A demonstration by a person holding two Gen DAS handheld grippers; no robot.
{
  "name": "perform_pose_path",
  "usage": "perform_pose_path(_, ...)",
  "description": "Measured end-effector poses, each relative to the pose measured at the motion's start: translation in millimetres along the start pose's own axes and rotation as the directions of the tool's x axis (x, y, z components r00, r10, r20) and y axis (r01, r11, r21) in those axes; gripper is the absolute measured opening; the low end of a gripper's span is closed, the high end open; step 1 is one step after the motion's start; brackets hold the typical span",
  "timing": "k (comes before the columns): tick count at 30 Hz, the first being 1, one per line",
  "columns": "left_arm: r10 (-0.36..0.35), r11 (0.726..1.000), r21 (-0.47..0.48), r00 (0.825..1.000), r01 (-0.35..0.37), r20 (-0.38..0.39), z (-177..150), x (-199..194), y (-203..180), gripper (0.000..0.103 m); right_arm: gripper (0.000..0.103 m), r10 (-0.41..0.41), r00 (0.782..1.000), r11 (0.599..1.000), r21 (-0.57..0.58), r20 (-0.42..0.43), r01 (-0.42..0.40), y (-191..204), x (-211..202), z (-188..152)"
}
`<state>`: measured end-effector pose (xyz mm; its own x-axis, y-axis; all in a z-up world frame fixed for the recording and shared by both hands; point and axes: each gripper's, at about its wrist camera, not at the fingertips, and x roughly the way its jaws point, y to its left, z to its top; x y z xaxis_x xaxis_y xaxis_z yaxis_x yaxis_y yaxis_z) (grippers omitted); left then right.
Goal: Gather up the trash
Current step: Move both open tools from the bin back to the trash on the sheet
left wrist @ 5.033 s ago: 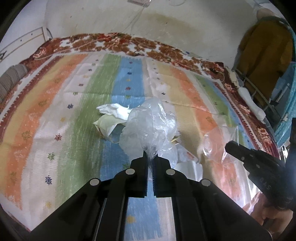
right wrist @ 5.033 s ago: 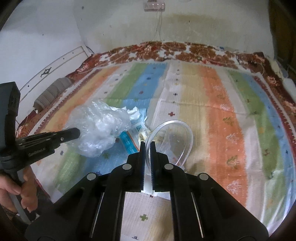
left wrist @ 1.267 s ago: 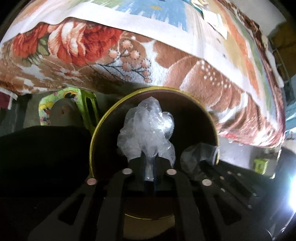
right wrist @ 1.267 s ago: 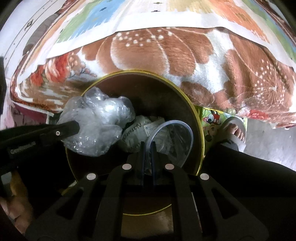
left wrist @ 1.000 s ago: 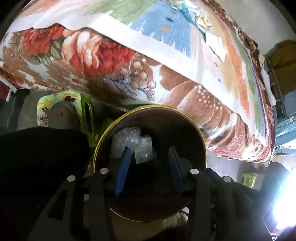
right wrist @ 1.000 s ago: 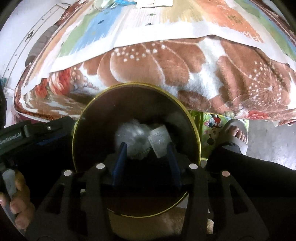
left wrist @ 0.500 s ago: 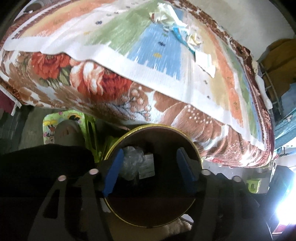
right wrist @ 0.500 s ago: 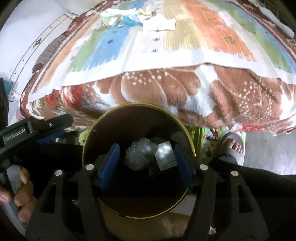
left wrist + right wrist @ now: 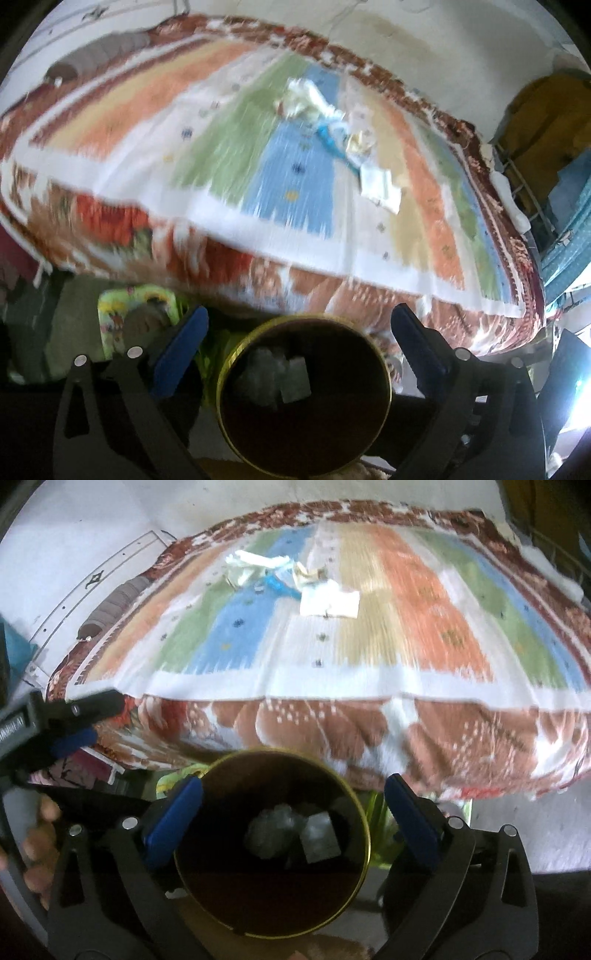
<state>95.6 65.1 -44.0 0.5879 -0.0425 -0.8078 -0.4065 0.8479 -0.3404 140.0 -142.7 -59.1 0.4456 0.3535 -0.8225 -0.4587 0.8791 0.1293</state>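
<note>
striped bedspread (image 9: 369, 635) on the bed carries the remaining paper scraps (image 9: 328, 603) near its middle. crumpled plastic (image 9: 273, 829) lies in the round bin (image 9: 364, 834) below the edge. left gripper (image 9: 299, 332) and right gripper (image 9: 293, 801), both spread wide and empty, likely must reach back for scraps.

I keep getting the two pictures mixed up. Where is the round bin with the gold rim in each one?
Left wrist view: bin at bottom centre, between the open left gripper fingers.
Right wrist view: bin at bottom centre, slightly left, between the open right gripper fingers.
Shared landmark: the striped bedspread above it.
</note>
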Motion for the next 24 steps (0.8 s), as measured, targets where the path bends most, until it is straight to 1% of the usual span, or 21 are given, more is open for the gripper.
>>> perform_pose_path(1, -0.001, 1.000, 0.015, 1.000, 0.001, 0.022, 8.0, -4.8, -2.6, 0.097, 0.094, -0.001, 1.000, 1.000, -0.015, 0.012, 0.001, 1.8, -2.1, 4.8)
perform_pose_path(3, -0.005, 0.999, 0.033, 0.999, 0.003, 0.041, 19.4, -8.8, -4.9, 0.097, 0.094, 0.000, 1.000, 0.999, -0.039, 0.029, 0.001, 4.2, -5.2, 13.1)
perform_pose_path(6, 0.003, 0.998, 0.069, 0.998, -0.007, 0.055, 39.6, -7.6, -9.3, 0.097, 0.094, -0.012, 0.998, 0.996, -0.082, 0.063, 0.017, 7.4, -7.5, 32.9)
perform_pose_path(9, 0.006, 0.995, 0.094, 0.998, -0.012, 0.059, 59.5, -4.0, -10.6, 0.097, 0.094, -0.010, 0.997, 0.994, -0.104, 0.076, 0.018, 7.2, -5.5, 48.4)
perform_pose_path(14, 0.047, 0.987, 0.149, 0.996, -0.058, 0.073, 93.3, 7.2, -12.5, 0.097, 0.094, -0.014, 0.996, 0.993, -0.118, 0.088, 0.025, 4.2, 4.5, 75.6)
perform_pose_path(18, 0.058, 0.985, 0.158, 0.995, -0.070, 0.077, 118.1, 21.5, -8.4, 0.097, 0.094, -0.004, 0.995, 0.993, -0.116, 0.097, 0.016, 2.3, 11.2, 90.0)
perform_pose_path(22, 0.029, 0.991, 0.130, 0.996, -0.040, 0.083, 135.0, 33.6, -2.8, 0.097, 0.094, -0.012, 0.993, 0.991, -0.127, 0.114, 0.027, 0.7, 16.8, 102.1)
perform_pose_path(24, 0.020, 0.991, 0.130, 0.995, -0.032, 0.094, 140.6, 37.8, -2.7, 0.097, 0.094, -0.013, 0.992, 0.991, -0.127, 0.123, 0.029, -1.2, 21.0, 110.4)
